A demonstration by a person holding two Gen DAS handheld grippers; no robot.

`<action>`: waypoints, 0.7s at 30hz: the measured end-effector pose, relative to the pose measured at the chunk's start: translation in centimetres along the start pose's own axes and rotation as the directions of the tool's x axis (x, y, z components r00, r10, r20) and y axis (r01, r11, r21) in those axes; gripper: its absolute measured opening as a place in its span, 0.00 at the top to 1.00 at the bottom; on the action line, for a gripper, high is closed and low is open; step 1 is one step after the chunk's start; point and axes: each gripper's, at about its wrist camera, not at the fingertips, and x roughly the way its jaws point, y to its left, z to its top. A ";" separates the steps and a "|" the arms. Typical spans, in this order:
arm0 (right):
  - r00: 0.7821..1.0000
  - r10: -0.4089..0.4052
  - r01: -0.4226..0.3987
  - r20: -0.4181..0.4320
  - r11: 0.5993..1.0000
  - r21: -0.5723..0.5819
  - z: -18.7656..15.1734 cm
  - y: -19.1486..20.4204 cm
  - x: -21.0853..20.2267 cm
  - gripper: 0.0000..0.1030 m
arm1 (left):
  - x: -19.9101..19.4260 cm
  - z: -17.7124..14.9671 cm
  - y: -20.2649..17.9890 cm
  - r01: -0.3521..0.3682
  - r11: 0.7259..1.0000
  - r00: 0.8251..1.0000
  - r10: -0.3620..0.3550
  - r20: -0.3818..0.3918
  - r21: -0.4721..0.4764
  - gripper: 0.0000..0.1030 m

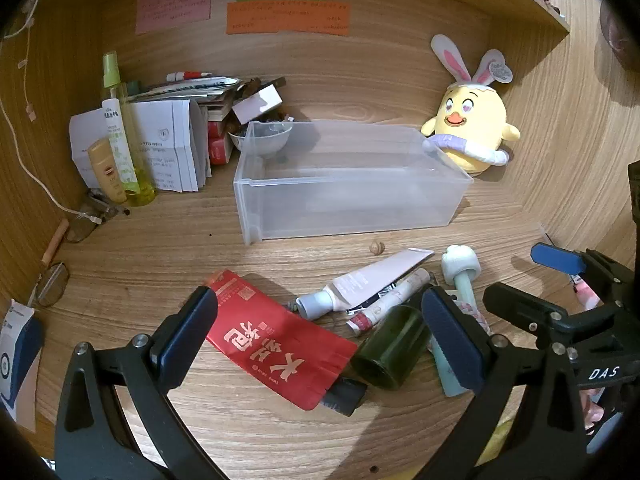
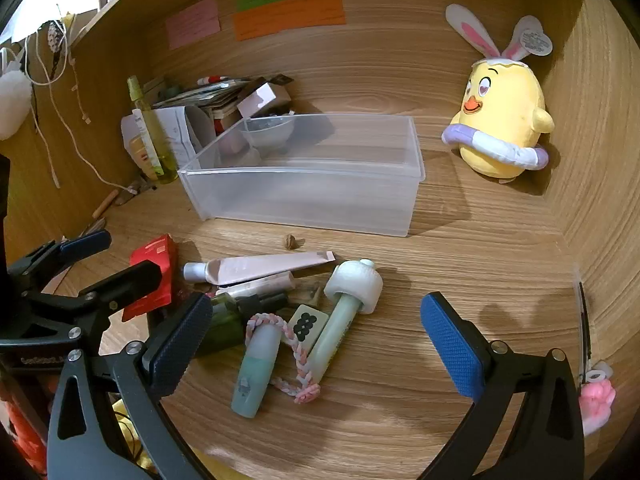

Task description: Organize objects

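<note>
Both claws spread, the left gripper (image 1: 320,336) hovers over the flat red foil packet (image 1: 276,340), probably first for the empty translucent plastic bin (image 1: 344,216) at twelve o'clock, while the right gripper (image 2: 316,344) waits.

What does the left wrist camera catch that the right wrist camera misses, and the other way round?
Only the left wrist view shows the glasses at the desk's left edge and the red packet's printed face. Only the right wrist view shows the mahjong tile and the pink figure at the far right. Both show the clear bin with nothing in it, the yellow plush, the pink tube, and both open claws: left claw, right claw.
</note>
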 end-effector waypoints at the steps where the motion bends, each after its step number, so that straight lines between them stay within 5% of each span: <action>1: 1.000 0.000 0.000 0.000 1.000 0.001 0.0 0.0 0.0 0.00 | 0.0 0.0 0.0 0.001 1.000 1.000 -0.001 0.000 0.000 0.00; 21: 1.000 -0.003 0.003 -0.002 1.000 -0.001 0.1 -0.1 0.0 0.00 | -0.3 0.1 -0.1 0.000 1.000 1.000 0.000 0.003 -0.001 0.00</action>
